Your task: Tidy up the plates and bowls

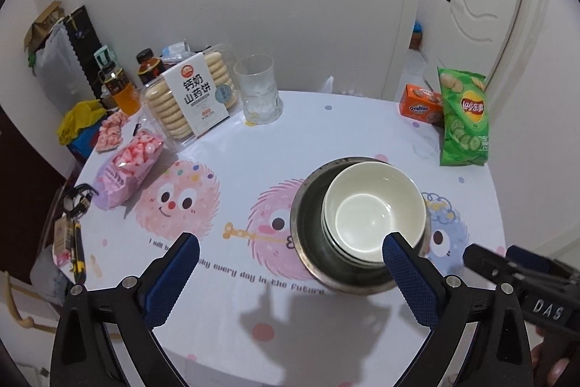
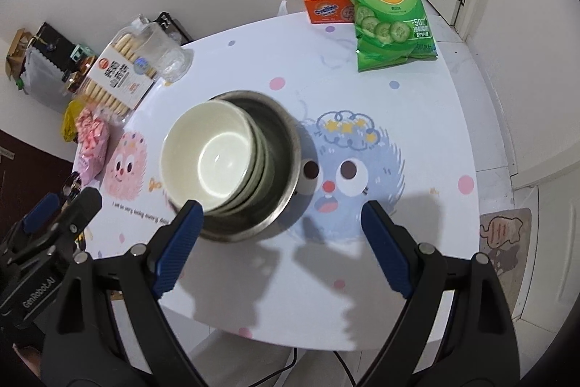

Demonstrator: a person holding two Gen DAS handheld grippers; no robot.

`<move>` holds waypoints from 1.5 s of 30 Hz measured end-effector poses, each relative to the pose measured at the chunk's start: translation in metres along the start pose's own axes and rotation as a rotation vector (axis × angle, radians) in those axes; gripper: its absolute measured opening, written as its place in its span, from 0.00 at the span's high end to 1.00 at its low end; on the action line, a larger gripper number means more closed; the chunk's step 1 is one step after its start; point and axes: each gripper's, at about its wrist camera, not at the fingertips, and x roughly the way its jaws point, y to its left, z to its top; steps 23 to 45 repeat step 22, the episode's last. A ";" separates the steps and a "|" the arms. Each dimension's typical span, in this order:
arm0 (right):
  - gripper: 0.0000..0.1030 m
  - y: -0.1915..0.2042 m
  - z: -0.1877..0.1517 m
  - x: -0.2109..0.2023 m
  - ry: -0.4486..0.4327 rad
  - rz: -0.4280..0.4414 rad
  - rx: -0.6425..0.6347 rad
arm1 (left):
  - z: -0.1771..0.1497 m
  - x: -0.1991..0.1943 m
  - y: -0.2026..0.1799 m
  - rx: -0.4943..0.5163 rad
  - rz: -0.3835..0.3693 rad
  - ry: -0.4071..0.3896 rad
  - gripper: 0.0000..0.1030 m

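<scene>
A stack of white bowls [image 1: 373, 213] [image 2: 208, 158] sits inside a wide steel bowl [image 1: 308, 223] [image 2: 281, 151] on the round table with its cartoon cloth [image 1: 232, 191] [image 2: 417, 133]. My left gripper [image 1: 290, 247] hangs open above the table, its right finger in front of the stack's near edge, nothing between its pads. My right gripper [image 2: 281, 214] is open too, above the steel bowl's near side, with its left finger in front of the white stack. Each gripper shows at the edge of the other's view.
A glass tumbler [image 1: 258, 89] [image 2: 163, 57], a biscuit box [image 1: 192, 97] [image 2: 119, 75], a pink snack bag [image 1: 127, 169] [image 2: 92, 144] and bottles [image 1: 119, 86] crowd the far left. A green crisp bag [image 1: 464, 118] [image 2: 388, 9] and orange box [image 1: 420, 104] [image 2: 326, 4] stand far right.
</scene>
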 end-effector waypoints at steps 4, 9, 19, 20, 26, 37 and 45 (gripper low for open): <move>0.13 0.005 -0.012 -0.014 0.003 -0.015 0.012 | -0.003 -0.014 0.004 0.006 -0.017 -0.009 0.00; 0.13 0.016 -0.021 -0.036 -0.053 -0.063 0.037 | -0.007 -0.028 0.011 0.035 -0.038 -0.025 0.00; 0.13 0.033 -0.049 -0.048 -0.090 -0.113 0.107 | -0.020 -0.048 0.028 0.043 -0.076 -0.122 0.00; 0.13 0.032 -0.051 -0.048 -0.090 -0.118 0.116 | -0.021 -0.049 0.028 0.048 -0.074 -0.123 0.00; 0.13 0.031 -0.055 -0.048 -0.088 -0.119 0.130 | -0.021 -0.048 0.030 0.047 -0.093 -0.104 0.00; 0.13 0.031 -0.055 -0.048 -0.088 -0.119 0.130 | -0.021 -0.048 0.030 0.047 -0.093 -0.104 0.00; 0.13 0.031 -0.055 -0.048 -0.088 -0.119 0.130 | -0.021 -0.048 0.030 0.047 -0.093 -0.104 0.00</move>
